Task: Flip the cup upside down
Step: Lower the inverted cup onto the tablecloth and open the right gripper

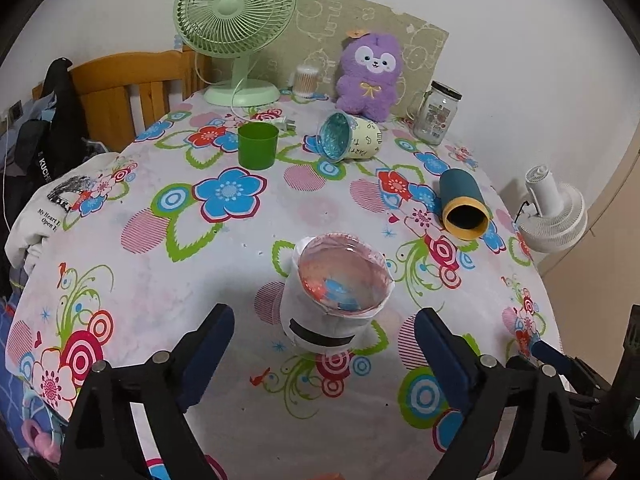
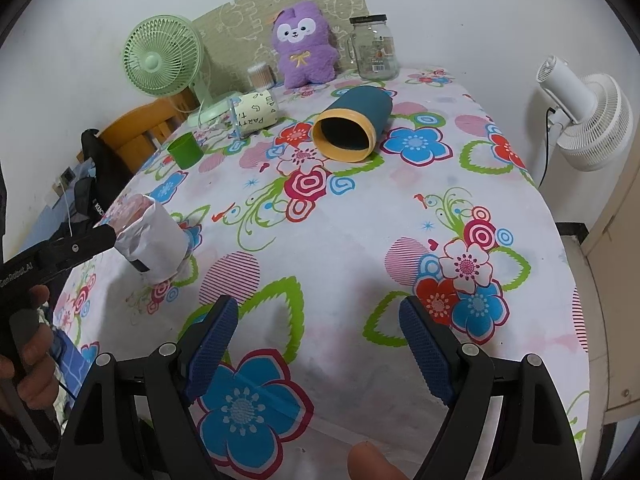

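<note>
The left gripper hangs with its blue-padded fingers spread wide and holding nothing. The white paper-wrapped cup with a clear rim stands mouth-up on the flowered tablecloth, at twelve o'clock just beyond the fingertips and centred on the gap between them, apart from both pads. The right gripper is likewise open and empty over bare cloth, with that same cup at its ten o'clock. Farther off, at two o'clock from the left gripper, a teal cylinder cup with a yellow rim lies on its side. At eleven o'clock stands a small green plastic cup, and at twelve o'clock a cream paper cup with a glittery blue inside lies tipped over.
</note>
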Tool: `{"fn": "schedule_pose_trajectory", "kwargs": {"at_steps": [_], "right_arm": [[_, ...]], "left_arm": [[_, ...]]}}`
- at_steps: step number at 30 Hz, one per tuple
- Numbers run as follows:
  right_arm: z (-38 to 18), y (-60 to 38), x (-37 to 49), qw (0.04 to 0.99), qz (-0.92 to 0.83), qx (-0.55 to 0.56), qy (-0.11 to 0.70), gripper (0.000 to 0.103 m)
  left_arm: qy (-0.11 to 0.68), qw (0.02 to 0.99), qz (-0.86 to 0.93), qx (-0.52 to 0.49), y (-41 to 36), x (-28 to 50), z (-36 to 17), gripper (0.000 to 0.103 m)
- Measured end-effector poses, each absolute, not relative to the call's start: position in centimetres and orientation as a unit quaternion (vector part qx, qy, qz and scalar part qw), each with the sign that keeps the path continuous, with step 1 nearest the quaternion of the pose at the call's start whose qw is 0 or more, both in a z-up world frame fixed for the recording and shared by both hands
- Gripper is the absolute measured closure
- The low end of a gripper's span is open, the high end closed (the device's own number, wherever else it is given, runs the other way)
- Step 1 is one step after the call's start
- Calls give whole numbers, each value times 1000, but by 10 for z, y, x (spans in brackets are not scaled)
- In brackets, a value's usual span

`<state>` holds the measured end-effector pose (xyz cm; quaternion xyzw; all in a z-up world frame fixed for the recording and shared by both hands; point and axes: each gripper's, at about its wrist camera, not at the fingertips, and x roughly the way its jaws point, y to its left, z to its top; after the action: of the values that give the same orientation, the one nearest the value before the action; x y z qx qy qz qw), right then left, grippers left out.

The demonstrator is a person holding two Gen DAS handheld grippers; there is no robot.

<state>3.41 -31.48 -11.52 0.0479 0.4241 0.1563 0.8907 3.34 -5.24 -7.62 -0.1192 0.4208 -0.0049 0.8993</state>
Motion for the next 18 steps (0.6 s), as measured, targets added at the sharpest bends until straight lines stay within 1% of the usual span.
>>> {"fn": "schedule_pose_trajectory", "kwargs": {"at_steps": [4,6,8,14,16,17,18], "right_arm": [[-111,-310,34,893,160,41,419,18],[-108,-306,34,893,163,36,417,18],[-105,-300,34,894,167,30,416,18],[-94,-283,34,898,170,9,405,18],[-89,-277,35,901,171,5,399,14],[-87,-275,35,902,171,5,395,10],[-84,-272,35,904,172,5,391,9]], "left_arm": [[413,904,-9,-112,-54,31,-69,10],[410,905,-10,-110,-53,31,-66,6],[408,906,-11,-110,-52,30,-63,4],[406,908,-6,-106,-46,29,-58,3],[403,909,-5,-106,-43,28,-55,2],[401,910,-4,-106,-41,27,-53,2],[399,911,-4,-106,-40,26,-52,1]]}}
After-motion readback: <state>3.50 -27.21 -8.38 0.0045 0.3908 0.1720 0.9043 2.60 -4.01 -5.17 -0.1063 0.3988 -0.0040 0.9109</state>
